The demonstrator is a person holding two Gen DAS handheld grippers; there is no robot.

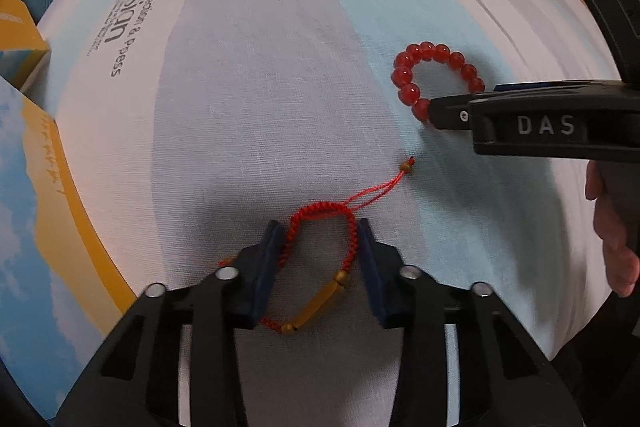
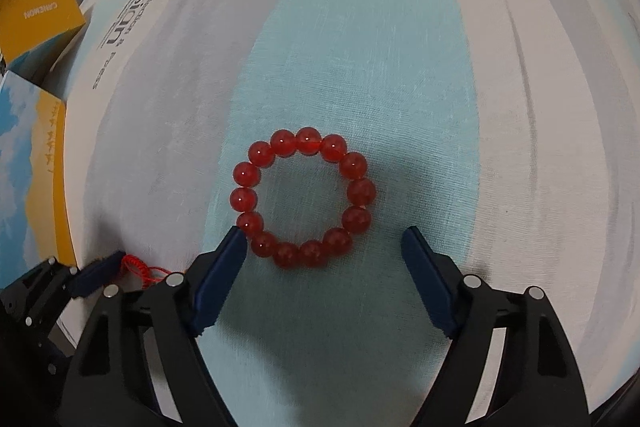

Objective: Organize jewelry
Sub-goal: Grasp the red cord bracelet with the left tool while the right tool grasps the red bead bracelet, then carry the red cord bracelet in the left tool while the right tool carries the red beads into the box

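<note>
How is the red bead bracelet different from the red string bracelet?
The bead bracelet is made of big shiny round beads; the string bracelet is thin braided cord with gold pieces and a loose tail. The bead bracelet lies in a round ring; the string bracelet is squeezed into a narrow loop between the left claw's pads. Both are red and lie on the cloth.

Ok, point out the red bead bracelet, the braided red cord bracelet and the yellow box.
red bead bracelet [image 2: 307, 139], right wrist view, top bead of ring.
braided red cord bracelet [image 1: 322, 209], left wrist view, top of braided loop.
yellow box [image 2: 40, 15], right wrist view, printed face.
</note>
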